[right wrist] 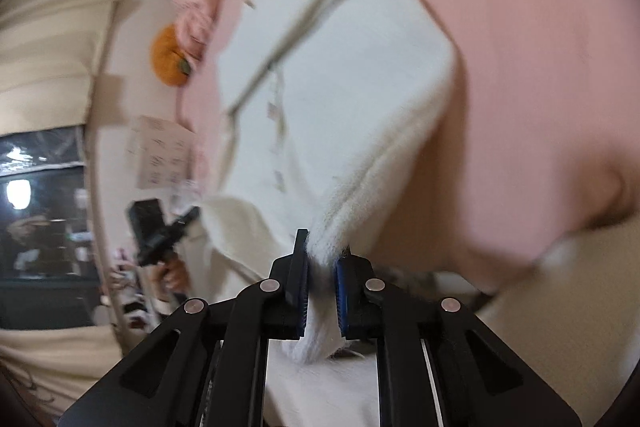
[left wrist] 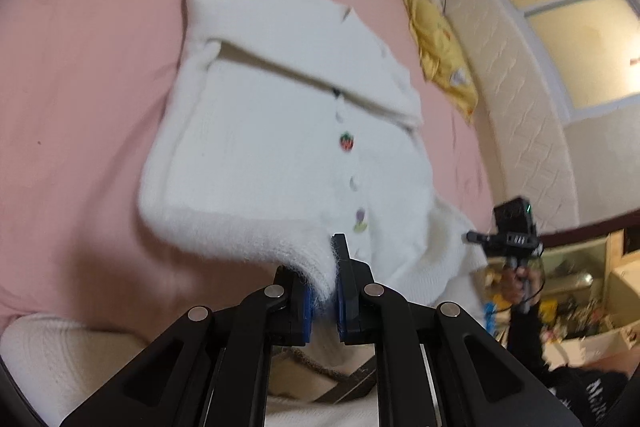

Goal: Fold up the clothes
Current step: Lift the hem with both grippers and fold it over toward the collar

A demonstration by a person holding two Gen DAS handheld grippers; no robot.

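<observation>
On the pink bedsheet (left wrist: 80, 75) lies the white knit cardigan (left wrist: 260, 131), sleeves folded across, its long axis running straight away from both grippers. Its near hem is lifted: the left gripper (left wrist: 325, 291) pinches one bottom corner, the right gripper (right wrist: 322, 279) the other. The likely next fold carries the hem forward toward the collar.

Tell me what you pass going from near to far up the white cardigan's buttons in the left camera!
left gripper pinching the white cardigan → purple flower button → strawberry button → folded sleeve.
</observation>
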